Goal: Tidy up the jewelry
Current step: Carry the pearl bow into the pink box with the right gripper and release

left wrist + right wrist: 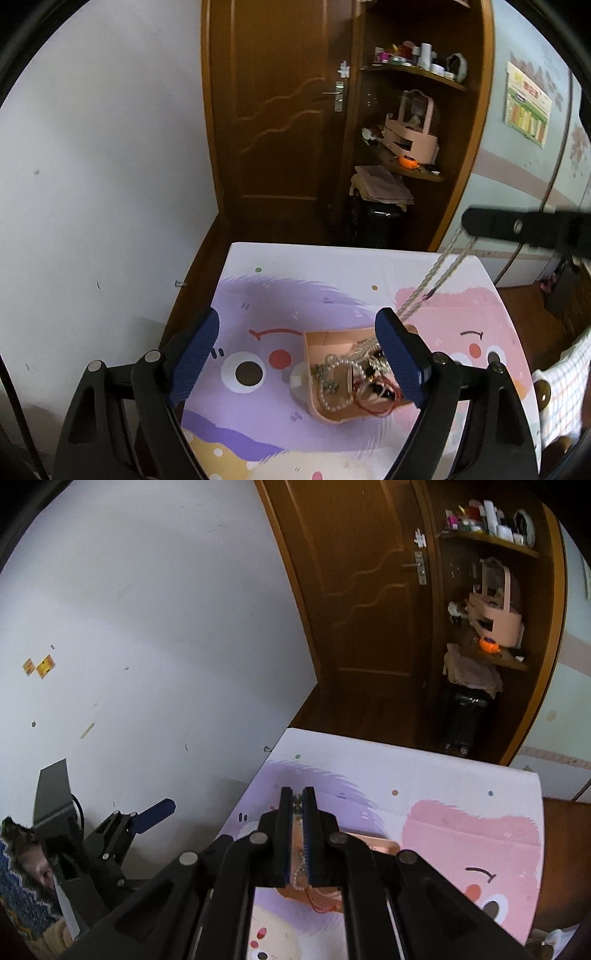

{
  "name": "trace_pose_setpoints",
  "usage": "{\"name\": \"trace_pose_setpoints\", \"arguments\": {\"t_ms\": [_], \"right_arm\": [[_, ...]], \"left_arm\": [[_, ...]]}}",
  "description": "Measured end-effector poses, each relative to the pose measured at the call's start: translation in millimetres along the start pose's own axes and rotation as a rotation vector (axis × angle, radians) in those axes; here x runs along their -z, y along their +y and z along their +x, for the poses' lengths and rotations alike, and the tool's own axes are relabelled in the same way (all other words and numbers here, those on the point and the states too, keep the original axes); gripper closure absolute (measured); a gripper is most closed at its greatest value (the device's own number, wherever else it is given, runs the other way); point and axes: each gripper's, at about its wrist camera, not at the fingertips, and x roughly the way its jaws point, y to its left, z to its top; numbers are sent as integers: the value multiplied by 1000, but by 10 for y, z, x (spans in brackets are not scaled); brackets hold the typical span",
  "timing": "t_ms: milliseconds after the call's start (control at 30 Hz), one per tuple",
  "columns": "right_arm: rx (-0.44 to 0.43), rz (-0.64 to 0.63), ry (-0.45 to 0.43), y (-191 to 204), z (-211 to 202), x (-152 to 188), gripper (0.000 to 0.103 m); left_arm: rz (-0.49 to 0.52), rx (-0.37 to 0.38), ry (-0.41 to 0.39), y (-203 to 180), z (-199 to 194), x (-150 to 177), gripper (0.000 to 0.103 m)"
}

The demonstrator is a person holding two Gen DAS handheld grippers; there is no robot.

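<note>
Your right gripper [297, 801] pinches a pale chain [436, 275] strung up from the pink tray [325, 406] — your left gripper's [297, 354] fingers spread over that tray, on the table [332, 266].

A cartoon-printed table [332, 266] carries a pink jewelry tray [332, 413].

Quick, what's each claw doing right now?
Left gripper: open, holding nothing.
Right gripper: shut on a pale necklace chain lifted from the pink tray.

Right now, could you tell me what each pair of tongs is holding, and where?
The right tongs pinch a pale chain necklace at its top loop; its lower end hangs into the pink tray. The left tongs hold nothing.
</note>
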Motion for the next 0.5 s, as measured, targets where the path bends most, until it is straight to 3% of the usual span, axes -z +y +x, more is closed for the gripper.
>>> {"name": "trace_pose_setpoints", "arguments": {"t_ms": [267, 500], "right_arm": [[-6, 43, 49, -115, 563, -6, 99], [-4, 77, 81, -216, 857, 38, 98]], "left_arm": [[-98, -33, 70, 180, 540, -48, 18], [-107, -53, 108, 261, 806, 76, 18]]}}
